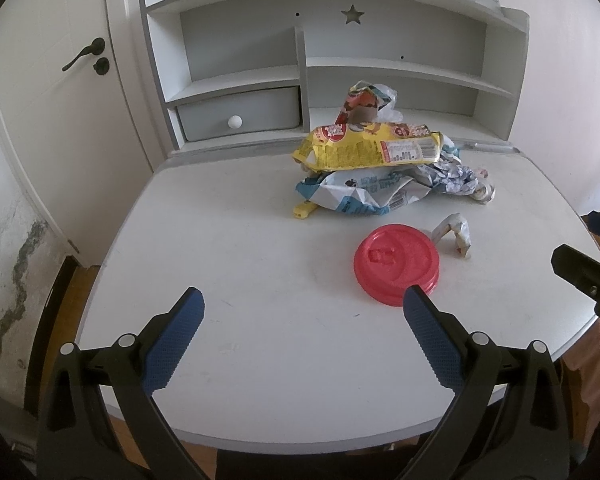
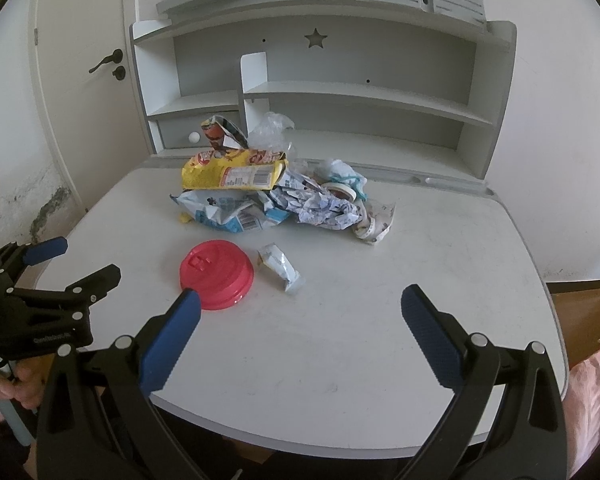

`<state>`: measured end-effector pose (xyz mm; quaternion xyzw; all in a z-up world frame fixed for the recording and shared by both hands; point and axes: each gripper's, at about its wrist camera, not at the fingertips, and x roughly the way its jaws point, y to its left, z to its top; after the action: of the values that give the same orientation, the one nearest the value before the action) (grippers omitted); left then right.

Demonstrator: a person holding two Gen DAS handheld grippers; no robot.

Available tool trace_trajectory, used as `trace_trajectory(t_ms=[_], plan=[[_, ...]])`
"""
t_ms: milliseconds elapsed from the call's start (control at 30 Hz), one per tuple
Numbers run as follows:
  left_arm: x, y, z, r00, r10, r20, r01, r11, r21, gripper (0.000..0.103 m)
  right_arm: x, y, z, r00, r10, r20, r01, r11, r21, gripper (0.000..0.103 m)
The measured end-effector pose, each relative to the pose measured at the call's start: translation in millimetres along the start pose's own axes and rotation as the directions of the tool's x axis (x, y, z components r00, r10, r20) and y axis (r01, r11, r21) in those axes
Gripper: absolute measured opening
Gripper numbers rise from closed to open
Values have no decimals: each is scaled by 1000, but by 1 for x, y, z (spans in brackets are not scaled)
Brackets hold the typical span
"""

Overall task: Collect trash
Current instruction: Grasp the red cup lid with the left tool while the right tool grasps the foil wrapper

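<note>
A heap of trash lies at the back of the white desk [image 1: 240,280]: a yellow snack bag [image 1: 372,148] [image 2: 232,174] on a blue and white bag [image 1: 352,194] [image 2: 228,210], with crumpled paper [image 1: 456,176] [image 2: 328,206] to its right. A red cup lid [image 1: 396,264] [image 2: 218,274] lies nearer, with a small crumpled wrapper [image 1: 456,234] [image 2: 282,266] beside it. My left gripper [image 1: 302,312] is open and empty over the desk's front, left of the lid. My right gripper [image 2: 300,308] is open and empty, in front of the lid and wrapper.
A grey-white shelf unit [image 1: 340,60] [image 2: 340,92] with a small drawer [image 1: 240,114] stands at the back of the desk. A white door [image 1: 60,100] is to the left. The left gripper's side [image 2: 40,300] shows in the right wrist view, the right gripper's edge [image 1: 588,276] in the left.
</note>
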<state>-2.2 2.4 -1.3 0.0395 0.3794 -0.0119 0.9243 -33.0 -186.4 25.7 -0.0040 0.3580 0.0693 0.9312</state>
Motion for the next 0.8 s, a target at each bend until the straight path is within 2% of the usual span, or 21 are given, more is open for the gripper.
trace_trajectory(t_ms=[233, 433, 600, 633, 700, 733, 800], plan=[[13, 1, -2, 1000, -3, -24, 3, 1000, 4, 97, 46, -8, 0, 998, 4, -70, -6, 1000, -17, 97], [29, -8, -4, 998, -26, -59, 28, 999, 31, 97, 106, -17, 6, 987, -3, -161, -3, 999, -35, 81], [40, -15, -2, 996, -42, -74, 45, 998, 42, 97, 124, -14, 11, 982, 34, -188, -45, 997, -55, 69], [43, -17, -2, 996, -48, -77, 51, 998, 46, 97, 125, -12, 12, 981, 44, -188, -57, 996, -65, 63], [48, -22, -1, 995, -55, -85, 60, 997, 56, 97, 128, -9, 12, 976, 79, -203, -96, 993, -74, 29], [50, -25, -1, 994, -59, -90, 65, 996, 61, 97, 126, -10, 12, 975, 88, -205, -104, 992, -66, 22], [57, -31, 0, 992, -69, -103, 76, 995, 71, 97, 116, -15, 12, 979, 94, -182, -103, 994, -45, 19]])
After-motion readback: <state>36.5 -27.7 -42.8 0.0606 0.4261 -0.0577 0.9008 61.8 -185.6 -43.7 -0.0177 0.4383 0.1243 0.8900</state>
